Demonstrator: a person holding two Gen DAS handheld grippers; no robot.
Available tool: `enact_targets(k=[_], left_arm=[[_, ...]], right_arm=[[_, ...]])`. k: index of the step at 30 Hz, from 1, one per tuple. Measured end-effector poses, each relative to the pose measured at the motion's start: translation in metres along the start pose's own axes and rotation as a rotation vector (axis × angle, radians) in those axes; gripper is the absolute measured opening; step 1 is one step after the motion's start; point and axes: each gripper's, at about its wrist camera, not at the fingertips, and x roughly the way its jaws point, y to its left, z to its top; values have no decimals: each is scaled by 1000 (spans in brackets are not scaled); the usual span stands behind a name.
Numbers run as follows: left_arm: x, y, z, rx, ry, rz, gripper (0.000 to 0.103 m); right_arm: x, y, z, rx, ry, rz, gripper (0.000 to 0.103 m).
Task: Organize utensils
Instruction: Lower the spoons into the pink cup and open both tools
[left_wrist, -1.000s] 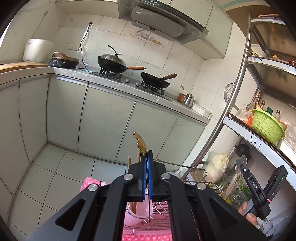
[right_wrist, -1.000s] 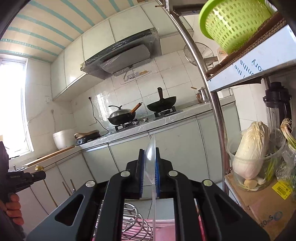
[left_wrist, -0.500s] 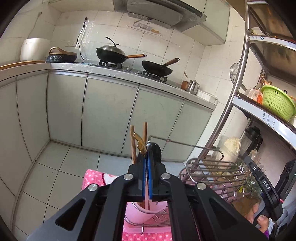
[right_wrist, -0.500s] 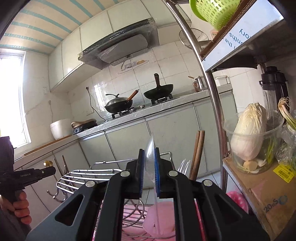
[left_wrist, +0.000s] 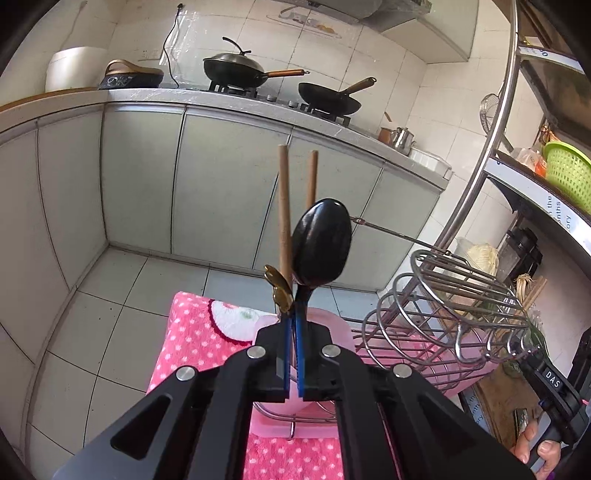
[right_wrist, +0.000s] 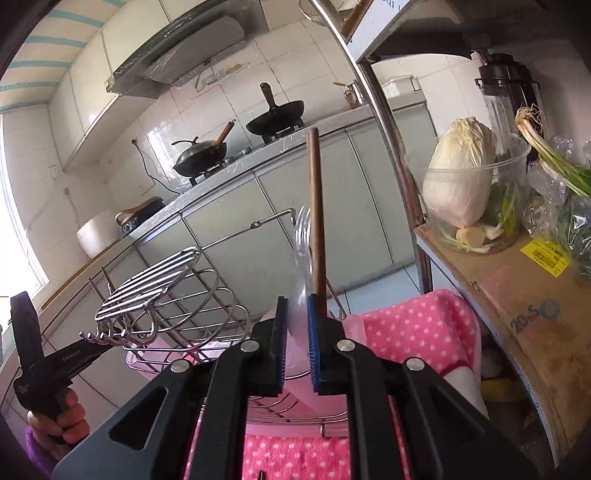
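Our left gripper has its jaws drawn to a narrow gap, pinched on the handle of a black spoon whose bowl stands upright above the fingertips. A small gold-coloured utensil tip pokes up just beside that handle at the left jaw; we cannot tell whether it is clamped too. Directly below the jaws sits the pink utensil cup, held in a wire ring at the near end of the metal dish rack. Two brown wooden chopsticks stand upright in the cup, behind the spoon.

Our right gripper has its jaws parted moderately, with a clear plastic spoon standing between the blue pads; whether either pad touches it we cannot tell. One wooden chopstick rises just beside the right pad, and the pink cup lies beneath the jaws.

The rack rests on a pink polka-dot cloth that covers the surface. At the right edge stands a cardboard box carrying a clear tub with a napa cabbage.
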Motion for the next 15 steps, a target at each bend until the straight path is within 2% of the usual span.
enact_targets(k=[2,12,14,15], left_arm=[[4,3,1,-6,8,7,1],[13,11,-1,-57,57,-14,4],[12,13,-1,-67,61,-24,12],[10,15,-1,-71,59,-27,16]], right_arm=[[2,1,1,-5,10,-24,10],[19,1,13,19,70,-23,11],[19,-1,11,27,84,-11,12],[18,0,10,23,91,-15,16]])
